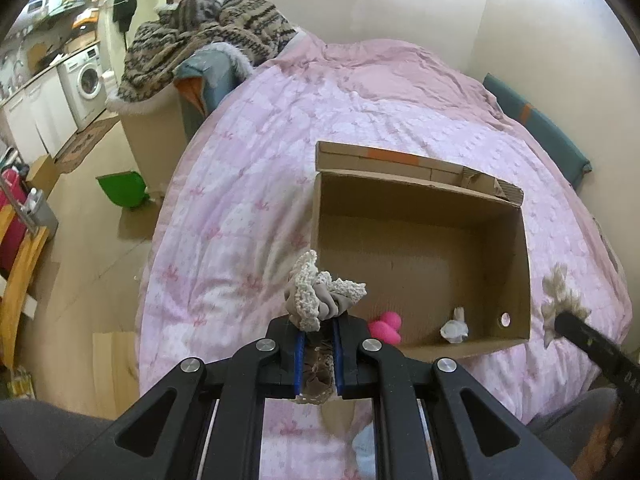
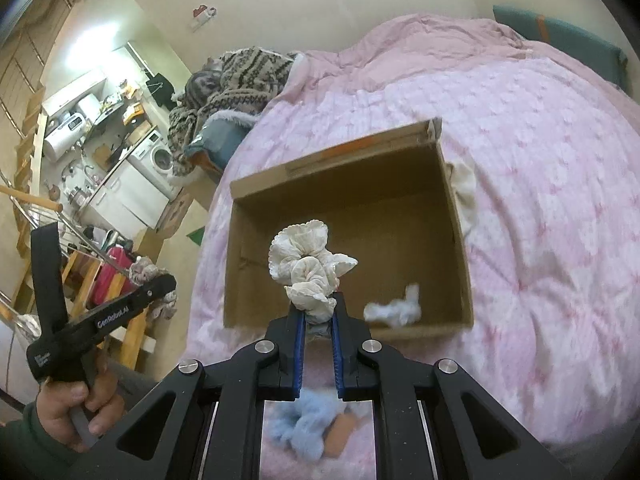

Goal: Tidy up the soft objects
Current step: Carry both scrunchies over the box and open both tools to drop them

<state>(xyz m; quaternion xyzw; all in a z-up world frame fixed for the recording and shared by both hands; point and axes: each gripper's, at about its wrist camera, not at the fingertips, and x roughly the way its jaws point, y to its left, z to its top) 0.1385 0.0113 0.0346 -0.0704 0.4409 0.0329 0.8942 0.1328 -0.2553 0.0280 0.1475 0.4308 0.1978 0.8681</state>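
Observation:
An open cardboard box (image 1: 516,264) (image 2: 456,216) lies on the pink bed. My left gripper (image 1: 318,330) is shut on a beige scrunchie with cream lace trim (image 1: 320,294), held above the box's near left corner; it also shows at the left of the right wrist view (image 2: 154,280). My right gripper (image 2: 318,308) is shut on a cream ruffled scrunchie (image 2: 308,262), held over the box's near side; in the left wrist view it shows at the right edge (image 1: 560,300). Inside the box lie a pink soft object (image 1: 386,326) and a white one (image 1: 456,326) (image 2: 394,308).
A light blue fluffy item (image 2: 298,420) and an orange-tan one (image 2: 340,432) lie on the pink quilt (image 1: 248,208) below my right gripper. A cream cloth (image 2: 466,192) lies against the box's right side. A patterned blanket (image 1: 208,36) is piled at the bed's far left. The floor drops off left.

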